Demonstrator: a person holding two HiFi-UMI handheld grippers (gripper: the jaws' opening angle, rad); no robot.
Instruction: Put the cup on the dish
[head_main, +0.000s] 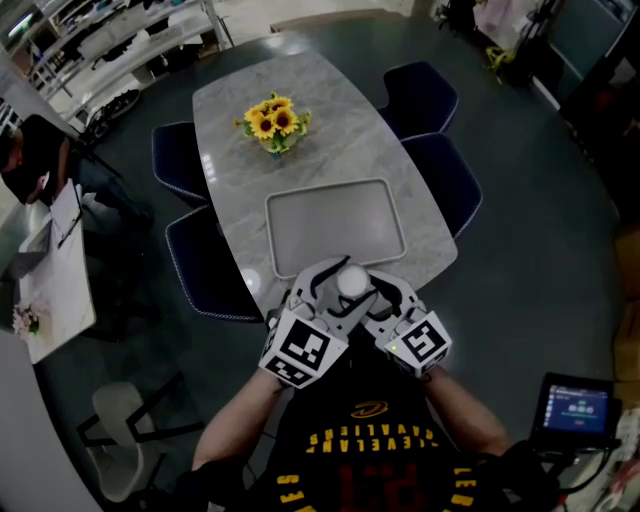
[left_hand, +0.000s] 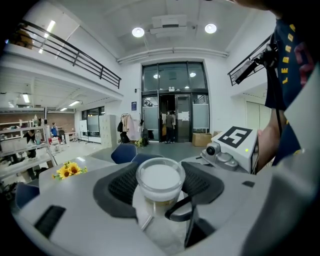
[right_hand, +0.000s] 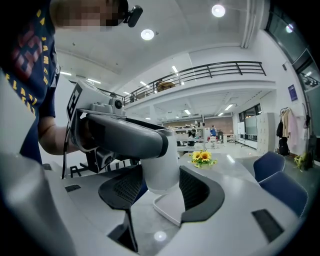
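A white cup (head_main: 352, 281) hangs over the near edge of the table, just short of the grey rectangular dish (head_main: 335, 225). Both grippers meet at it. In the left gripper view the cup (left_hand: 160, 180) sits upright between the two dark pads, and my left gripper (left_hand: 160, 189) is shut on it. In the right gripper view the same cup (right_hand: 161, 165) fills the gap between the pads of my right gripper (right_hand: 161, 189), also shut on it, with the left gripper's jaw lying across the cup's upper part. A corner of the dish (right_hand: 170, 207) shows below the cup.
A vase of sunflowers (head_main: 273, 122) stands on the marble table (head_main: 300, 90) beyond the dish. Dark blue chairs (head_main: 420, 95) line both long sides. A tablet screen (head_main: 575, 410) sits at the lower right. Other desks stand at the left.
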